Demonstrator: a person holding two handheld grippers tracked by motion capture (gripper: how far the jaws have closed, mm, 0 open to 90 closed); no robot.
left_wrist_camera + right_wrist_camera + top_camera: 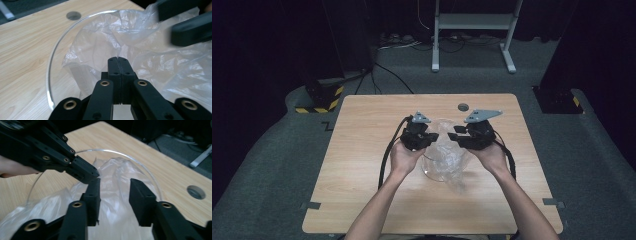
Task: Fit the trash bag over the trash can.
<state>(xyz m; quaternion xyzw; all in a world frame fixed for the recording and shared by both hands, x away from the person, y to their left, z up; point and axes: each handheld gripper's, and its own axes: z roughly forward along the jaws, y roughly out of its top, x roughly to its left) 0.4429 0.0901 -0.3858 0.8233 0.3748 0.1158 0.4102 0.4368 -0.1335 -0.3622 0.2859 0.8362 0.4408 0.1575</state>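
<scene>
A clear glass bowl (434, 174) stands at the middle of the wooden table (362, 150), with a crumpled clear plastic bag (448, 152) in it. My left gripper (118, 60) is over the bowl's left side, its jaws pressed together on a raised fold of the bag (100, 47). The bowl's rim (53, 55) curves around to its left. My right gripper (115, 186) faces it from the bowl's right side. Its jaws stand apart, with the bag (113, 167) lying between and under them, unpinched. The left gripper (93, 173) tip nearly touches the right gripper's left jaw.
A round hole (463, 106) is cut in the table behind the bowl. Bare wood surrounds the bowl on all sides. Beyond the table are a grey floor, cables and a white metal stand (472, 22).
</scene>
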